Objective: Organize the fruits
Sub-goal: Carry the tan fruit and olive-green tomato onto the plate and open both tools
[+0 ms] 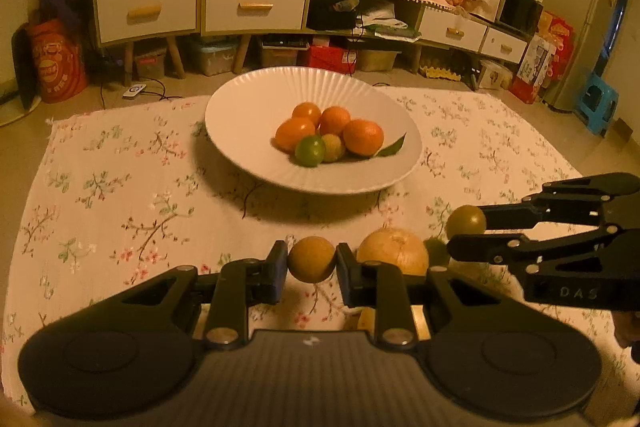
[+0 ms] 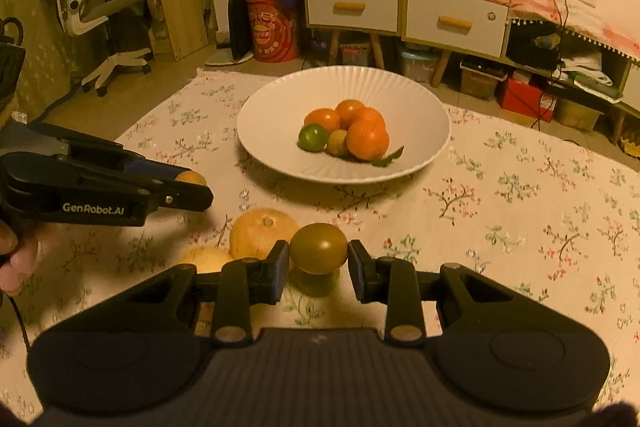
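A white fluted bowl (image 1: 256, 99) sits on the floral cloth and holds several oranges (image 1: 363, 137), a green lime (image 1: 310, 151) and a small yellow fruit. My left gripper (image 1: 312, 261) is shut on a small yellow-orange fruit (image 1: 312, 259), held above the cloth in front of the bowl. My right gripper (image 2: 319, 253) is shut on an olive-green fruit (image 2: 319, 247); it also shows in the left wrist view (image 1: 466, 221). A large yellow fruit (image 1: 394, 251) lies on the cloth between the grippers, with a second one (image 2: 206, 259) behind it in the right wrist view.
The floral cloth (image 1: 120, 187) covers the floor area around the bowl (image 2: 280, 99). Cabinets with drawers (image 1: 200, 7) stand behind, with boxes underneath. A blue stool (image 1: 598, 103) and fridge stand far right. An office chair (image 2: 100, 15) stands far left in the right wrist view.
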